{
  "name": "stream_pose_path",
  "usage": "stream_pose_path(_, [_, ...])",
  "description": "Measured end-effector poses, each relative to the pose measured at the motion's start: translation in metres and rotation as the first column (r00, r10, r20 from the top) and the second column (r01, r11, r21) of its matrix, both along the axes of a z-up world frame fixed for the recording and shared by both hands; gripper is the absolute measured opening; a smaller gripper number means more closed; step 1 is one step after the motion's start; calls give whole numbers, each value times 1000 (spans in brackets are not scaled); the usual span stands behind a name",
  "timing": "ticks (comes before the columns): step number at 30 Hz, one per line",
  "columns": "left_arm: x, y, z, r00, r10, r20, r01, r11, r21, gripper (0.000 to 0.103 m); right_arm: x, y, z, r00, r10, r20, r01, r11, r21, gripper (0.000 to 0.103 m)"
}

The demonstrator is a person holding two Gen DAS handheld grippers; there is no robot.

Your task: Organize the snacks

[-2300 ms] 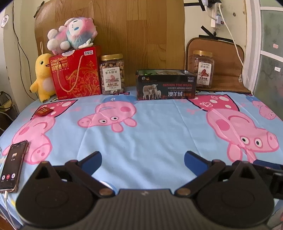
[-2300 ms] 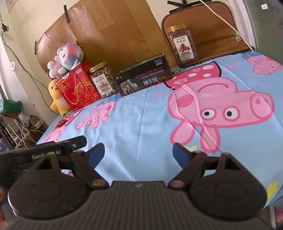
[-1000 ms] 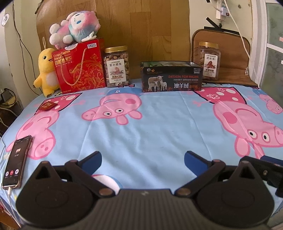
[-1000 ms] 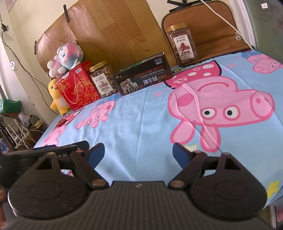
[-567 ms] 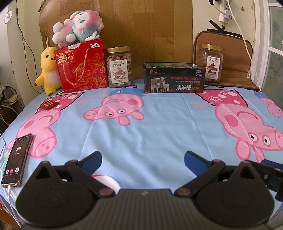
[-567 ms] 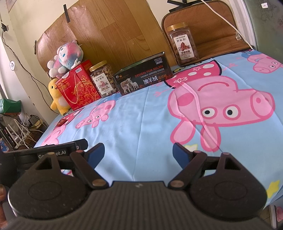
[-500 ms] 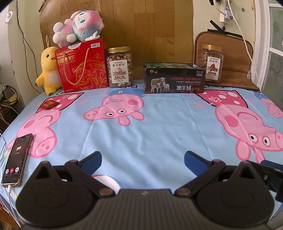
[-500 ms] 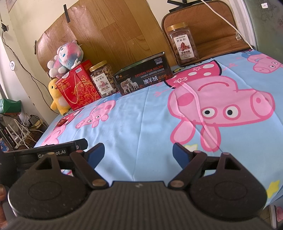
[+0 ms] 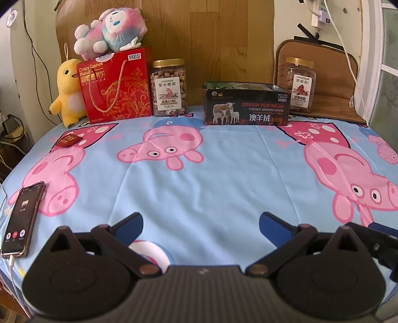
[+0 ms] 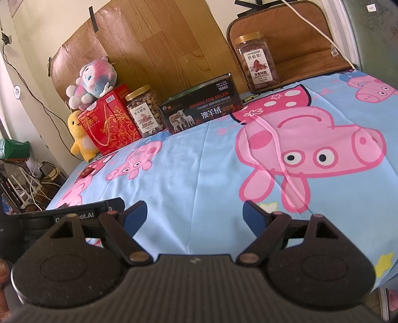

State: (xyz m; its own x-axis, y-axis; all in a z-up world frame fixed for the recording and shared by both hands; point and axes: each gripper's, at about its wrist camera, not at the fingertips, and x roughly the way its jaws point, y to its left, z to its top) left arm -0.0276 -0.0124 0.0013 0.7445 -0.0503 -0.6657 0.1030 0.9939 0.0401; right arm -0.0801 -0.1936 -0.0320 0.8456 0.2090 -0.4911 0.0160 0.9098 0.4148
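Along the far edge of the table stand a red cashew biscuit gift box [image 9: 115, 84] [image 10: 109, 125], a gold-lidded jar of nuts [image 9: 169, 88] [image 10: 145, 114], a black open-top box [image 9: 246, 104] [image 10: 202, 108] and a second nut jar [image 9: 300, 84] [image 10: 258, 63] at the right. A small red packet [image 9: 68, 140] [image 10: 87, 171] lies flat at the left. My left gripper [image 9: 201, 224] is open and empty above the near edge. My right gripper [image 10: 194, 216] is also open and empty, to the right of the left one.
A pig-print blue cloth [image 9: 223, 174] covers the table. A phone [image 9: 22, 218] with a cable lies at the near left edge. A yellow duck plush [image 9: 68, 92] and a pink plush [image 9: 109, 22] sit by the red box. A brown cushion [image 9: 330, 82] leans behind the right jar.
The left wrist view has risen and pulled back slightly, so the far row sits lower and more centred. The right gripper has stayed still. Both grippers remain open.
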Motion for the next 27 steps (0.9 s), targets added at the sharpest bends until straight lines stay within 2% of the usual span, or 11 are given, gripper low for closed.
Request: stream_pose_path(27, [-1,-3,-1,999,-29,-25,29,1000,-1,103,0,0,-1,1000,4,-1,-4,1000,0,86])
